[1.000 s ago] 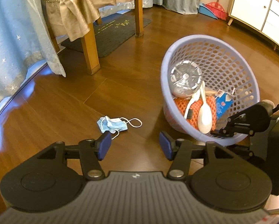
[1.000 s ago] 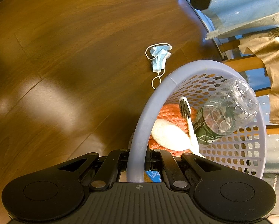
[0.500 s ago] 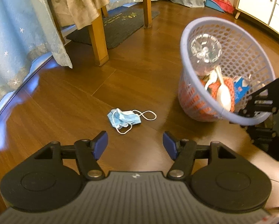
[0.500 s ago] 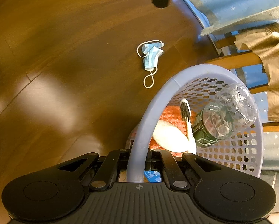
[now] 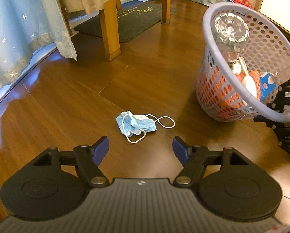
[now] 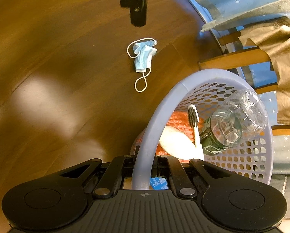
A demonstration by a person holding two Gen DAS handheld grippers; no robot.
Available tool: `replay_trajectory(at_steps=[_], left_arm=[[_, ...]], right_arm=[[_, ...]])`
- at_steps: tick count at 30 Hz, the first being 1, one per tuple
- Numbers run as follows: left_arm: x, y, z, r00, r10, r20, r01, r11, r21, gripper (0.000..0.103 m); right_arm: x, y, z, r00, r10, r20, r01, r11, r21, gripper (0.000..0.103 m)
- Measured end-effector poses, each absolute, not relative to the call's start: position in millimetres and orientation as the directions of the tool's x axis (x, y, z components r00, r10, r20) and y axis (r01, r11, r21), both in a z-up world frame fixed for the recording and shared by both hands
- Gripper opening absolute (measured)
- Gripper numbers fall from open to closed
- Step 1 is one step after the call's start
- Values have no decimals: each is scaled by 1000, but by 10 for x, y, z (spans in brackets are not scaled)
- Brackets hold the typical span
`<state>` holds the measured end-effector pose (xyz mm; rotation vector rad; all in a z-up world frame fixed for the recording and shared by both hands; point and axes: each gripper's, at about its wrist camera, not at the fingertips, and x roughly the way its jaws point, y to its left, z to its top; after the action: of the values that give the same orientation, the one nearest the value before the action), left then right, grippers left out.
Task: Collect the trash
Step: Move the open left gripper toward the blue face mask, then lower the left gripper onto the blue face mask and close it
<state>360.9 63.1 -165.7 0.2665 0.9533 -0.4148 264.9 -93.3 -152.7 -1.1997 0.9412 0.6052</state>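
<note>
Glossy wooden floor (image 5: 71,104), curtained surroundings

Two wrist-mounted fisheye views, both angled steeply down at the wooden floor (image 5: 71,104).

Left wrist view: taken from behind the left gripper (image 5: 140,151), low and close to the floor, facing a face mask (image 5: 137,125) just ahead of the blue pads, with table legs (image 5: 111,29) and a curtain (image 5: 18,29) farther back. Right wrist view: taken from behind the right gripper (image 6: 145,167), hard against the rim of a lavender basket (image 6: 145,136), looking into it and across the floor beyond. Shared between both: the mask (image 6: 143,55), the basket (image 5: 218,62), the bottle (image 6: 232,124) inside, and each other's gripper at the frame edge.
</note>
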Motion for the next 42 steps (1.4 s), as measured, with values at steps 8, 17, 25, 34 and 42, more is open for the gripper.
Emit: replay_trajectory(at_steps=[8,17,25,34,42], left_arm=[[3776,640,-1820,512,-217,-831,431,902,30,70],[3919,622,-1980,520,-212,-827,409,912,24,71],[4073,576,-2184,521,-220,-824,394,919,4,71],[4286,511,-2440,523,-213,-825,358,933,-13,71],[4444,475,-2666,509,-212,-834,321,946,-45,70]], right_arm=[[2746,-936,-1554,508,-85,-857,-812,283,-510,2],[2879,-912,-1576,520,-84,-850,-806,282,-520,2],[2973,-917,-1605,530,-87,-843,-800,280,-532,2],[2929,-935,-1654,548,-89,-832,-791,269,-550,2],[2886,-957,-1687,568,-87,-819,-780,263,-568,2]])
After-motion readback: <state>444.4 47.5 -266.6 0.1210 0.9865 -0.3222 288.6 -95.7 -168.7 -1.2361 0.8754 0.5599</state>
